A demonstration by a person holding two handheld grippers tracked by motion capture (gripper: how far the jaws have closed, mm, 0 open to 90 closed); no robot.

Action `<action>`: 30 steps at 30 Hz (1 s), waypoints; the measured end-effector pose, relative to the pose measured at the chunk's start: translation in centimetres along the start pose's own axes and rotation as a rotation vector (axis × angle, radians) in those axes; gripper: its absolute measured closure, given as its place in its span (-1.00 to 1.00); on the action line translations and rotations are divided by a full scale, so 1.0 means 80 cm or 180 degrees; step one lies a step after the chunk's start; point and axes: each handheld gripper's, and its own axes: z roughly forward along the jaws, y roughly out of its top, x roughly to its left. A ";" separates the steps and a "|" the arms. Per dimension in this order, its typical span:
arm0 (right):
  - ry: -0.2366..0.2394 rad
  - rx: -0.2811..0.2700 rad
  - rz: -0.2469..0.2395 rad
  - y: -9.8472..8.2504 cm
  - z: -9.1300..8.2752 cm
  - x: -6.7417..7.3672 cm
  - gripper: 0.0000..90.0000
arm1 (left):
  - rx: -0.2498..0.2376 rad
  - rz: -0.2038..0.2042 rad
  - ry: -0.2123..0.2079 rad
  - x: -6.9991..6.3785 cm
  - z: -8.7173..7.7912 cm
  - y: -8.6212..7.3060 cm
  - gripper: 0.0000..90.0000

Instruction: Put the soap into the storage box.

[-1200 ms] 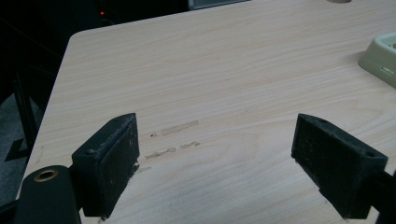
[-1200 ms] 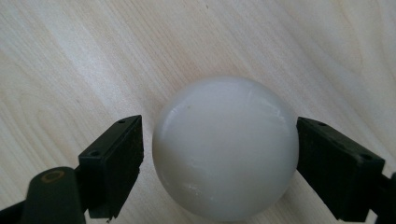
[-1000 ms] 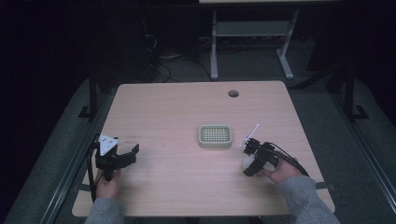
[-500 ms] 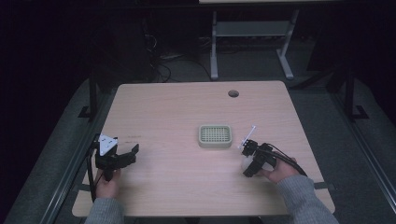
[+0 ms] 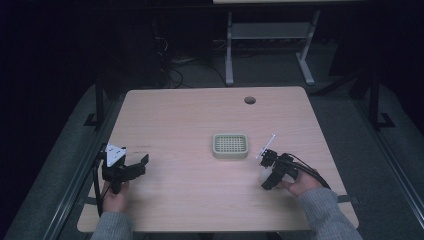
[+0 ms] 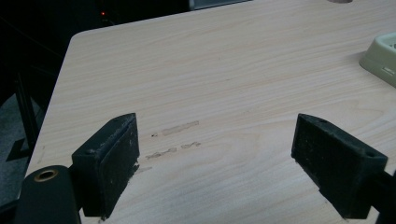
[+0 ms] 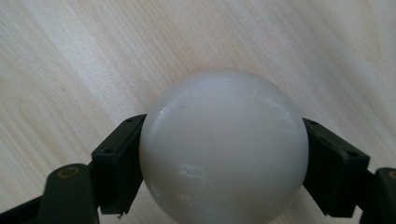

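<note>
- Near edge, right side: right claw [image 5: 269,170] in the person's hand, low over the bench [image 5: 190,120], jaws pressed on both sides of a white ball [image 7: 223,149]. Ball is smooth, glossy, sits between the two pads; wood grain shows right behind it in the right gripper view.
- In the high view the ball [image 5: 263,173] is a pale spot at the claw tip, near the bench's front right.
- Near edge, left side: left claw [image 5: 131,170] held just above the bench, jaws spread wide, nothing between them; bare wood and a few faint smear marks [image 6: 180,128] show in the gap in the left gripper view.
- Grey three-cornered plate sits on top of the left claw; black cable trails from the right one toward the sleeve.
- Middle: pale green gridded tray [image 5: 230,145], well apart from left claw, near the right one; its corner [image 6: 380,58] shows in the left gripper view.
- Just right of tray: thin white stick [image 5: 267,145], lying aslant.
- Far: round hole [image 5: 250,100] in the bench top.
</note>
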 end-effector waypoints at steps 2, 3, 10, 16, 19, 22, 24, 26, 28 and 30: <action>0.0005 -0.0066 -0.0004 -0.001 -0.004 -0.001 -0.51 | 0.0005 -0.0011 0.0000 0.000 0.000 0.000 -0.67; 0.0019 -0.0077 0.0010 -0.001 -0.006 -0.001 -0.51 | 0.0014 -0.0005 0.0000 0.000 0.000 0.000 -0.67; 0.0010 -0.0123 0.0010 -0.002 -0.017 -0.005 -0.51 | 0.0011 -0.0016 0.0005 -0.001 0.001 -0.001 -0.67; 0.0007 -0.0142 0.0035 -0.004 -0.020 -0.008 -0.51 | 0.0021 -0.0017 0.0015 0.000 0.002 -0.001 -0.67; 0.0008 -0.0124 0.0020 -0.004 -0.022 -0.010 -0.51 | 0.0027 -0.0010 0.0017 0.000 0.002 -0.001 -0.67; 0.0017 -0.0141 0.0016 -0.003 -0.025 -0.012 -0.51 | 0.0027 -0.0009 0.0012 0.000 0.002 -0.001 -0.67; 0.0014 -0.0143 0.0023 -0.002 -0.027 -0.012 -0.51 | 0.0028 -0.0006 0.0015 -0.001 0.002 -0.001 -0.67; 0.0012 -0.0140 0.0021 -0.001 -0.029 -0.012 -0.51 | 0.0030 -0.0004 0.0012 -0.001 0.002 -0.001 -0.67; 0.0022 -0.0147 0.0012 0.001 -0.031 -0.013 -0.51 | 0.0026 0.0005 0.0015 -0.001 0.002 -0.001 -0.67; 0.0019 -0.0158 0.0014 0.003 -0.033 -0.014 -0.51 | 0.0026 0.0004 0.0009 -0.001 0.002 -0.001 -0.67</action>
